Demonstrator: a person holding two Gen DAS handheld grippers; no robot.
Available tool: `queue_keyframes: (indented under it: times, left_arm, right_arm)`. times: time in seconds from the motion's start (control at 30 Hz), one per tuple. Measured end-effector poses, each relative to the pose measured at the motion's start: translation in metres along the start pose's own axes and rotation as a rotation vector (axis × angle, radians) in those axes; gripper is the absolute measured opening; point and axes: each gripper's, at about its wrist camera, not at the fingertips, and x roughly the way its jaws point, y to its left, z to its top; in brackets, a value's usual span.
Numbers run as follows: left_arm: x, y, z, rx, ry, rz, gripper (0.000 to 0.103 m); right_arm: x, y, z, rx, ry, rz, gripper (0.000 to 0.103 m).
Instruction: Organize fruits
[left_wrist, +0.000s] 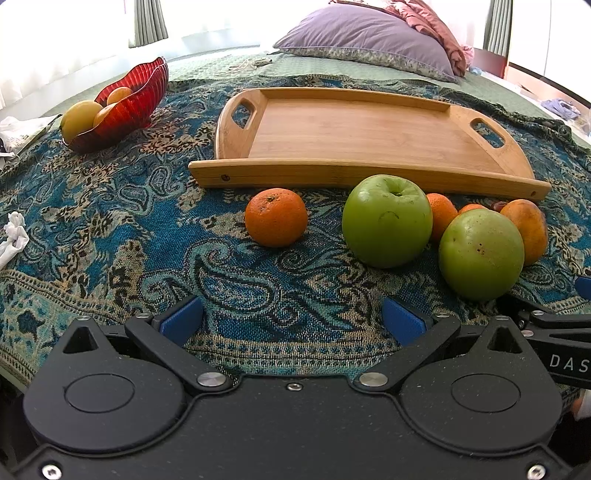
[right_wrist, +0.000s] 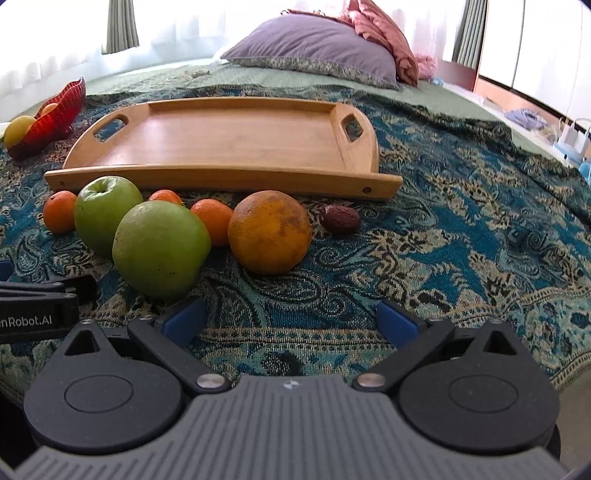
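Two grippers, left gripper (left_wrist: 293, 317) and right gripper (right_wrist: 291, 319), hang spread wide and empty. Round green apples (right_wrist: 160, 249) and mandarins (left_wrist: 276, 217) crowd together at my eleven o'clock before the bare bamboo tray (right_wrist: 229, 144) (soft cloth); nudging one may roll its neighbours.

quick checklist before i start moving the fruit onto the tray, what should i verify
1. Left hand-held gripper open, holding nothing: ok.
2. Right hand-held gripper open, holding nothing: ok.
3. Wooden tray bare and lying flat: ok.
4. Loose fruit lies in front of the tray; near green apple closest to the right hand-held gripper: ok.
5. Near green apple free of its neighbours: cannot tell, the far green apple and the big orange crowd it.
6. Red bowl already holds fruit: ok.
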Motion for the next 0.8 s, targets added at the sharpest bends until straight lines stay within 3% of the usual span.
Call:
queue_keyframes:
  times: [0.23,0.4,0.8]
  left_arm:
    - [0.001,-0.002,0.001,-0.006,0.010,0.016,0.103]
    - [0.000,-0.002,0.001,-0.007,0.013,0.013,0.103]
    - [-0.003,0.001,-0.005,0.006,-0.024,-0.012,0.103]
  right_arm:
    - [0.003,0.003,0.005,-0.037,0.035,0.002,0.103]
    - [0.004,-0.010,0.002,-0.012,0.022,0.063,0.103]
    - [0.002,-0.014,-0.005,-0.045,-0.019,0.099,0.103]
